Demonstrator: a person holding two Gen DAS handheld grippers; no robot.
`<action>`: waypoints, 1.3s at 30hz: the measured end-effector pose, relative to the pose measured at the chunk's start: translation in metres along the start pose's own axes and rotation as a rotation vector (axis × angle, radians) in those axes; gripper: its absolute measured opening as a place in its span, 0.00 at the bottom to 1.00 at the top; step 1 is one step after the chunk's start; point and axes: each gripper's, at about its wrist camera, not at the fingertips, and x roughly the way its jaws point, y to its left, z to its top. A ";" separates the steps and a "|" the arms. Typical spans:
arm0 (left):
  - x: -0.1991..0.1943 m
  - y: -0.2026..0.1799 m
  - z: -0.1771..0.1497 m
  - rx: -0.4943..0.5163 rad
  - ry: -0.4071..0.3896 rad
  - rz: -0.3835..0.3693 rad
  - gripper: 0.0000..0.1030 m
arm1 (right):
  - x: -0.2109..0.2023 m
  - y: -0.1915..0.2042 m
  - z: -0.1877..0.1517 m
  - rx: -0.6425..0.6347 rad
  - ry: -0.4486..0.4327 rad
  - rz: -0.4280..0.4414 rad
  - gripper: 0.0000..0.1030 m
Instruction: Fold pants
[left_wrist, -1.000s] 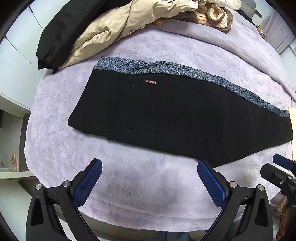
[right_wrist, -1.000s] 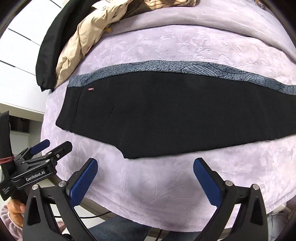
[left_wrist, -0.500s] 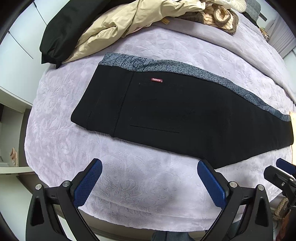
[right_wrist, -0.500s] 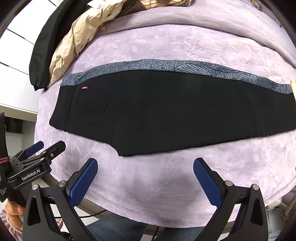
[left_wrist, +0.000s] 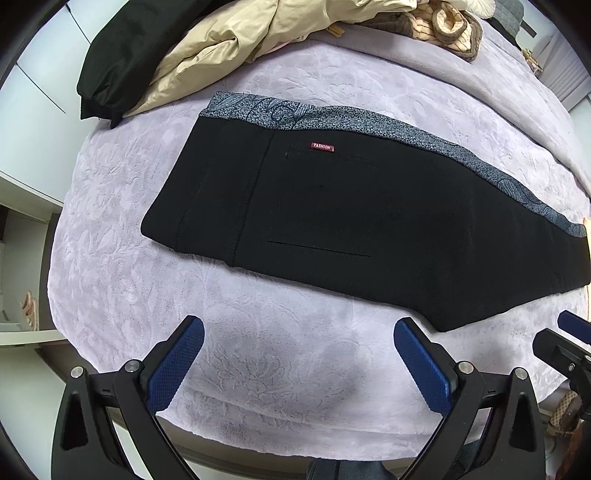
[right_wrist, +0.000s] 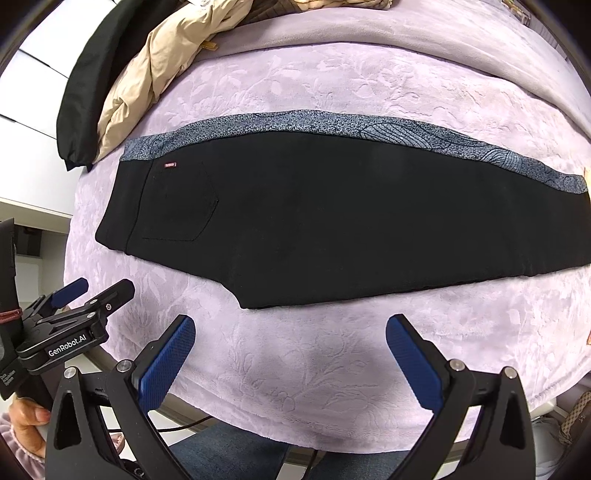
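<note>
We hold both tools above the near edge of the bed, which is covered in a lilac embossed blanket. The left tool is wide open, its blue pads spread apart over bare blanket and gripping nothing; the right tool is equally open and empty. The black pants lie flat across the bed, folded lengthwise so one leg sits on the other, with a grey patterned strip running along the far edge. The waist end points to our left, where a small red label and a back pocket show; the leg end reaches to our right. The pants' near edge lies just beyond both tools, not touching them. At the far left corner of the bed a beige jacket and a black garment are piled, apart from the pants.
</note>
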 end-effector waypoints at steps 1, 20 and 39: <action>0.001 0.001 0.001 0.002 -0.006 0.005 1.00 | 0.000 0.000 0.000 0.002 0.002 0.000 1.00; 0.075 0.083 0.056 -0.086 -0.021 0.219 1.00 | -0.001 -0.041 -0.025 0.128 0.036 -0.050 1.00; 0.020 -0.111 0.014 0.142 0.011 0.133 1.00 | -0.012 -0.136 -0.026 0.179 0.028 0.021 1.00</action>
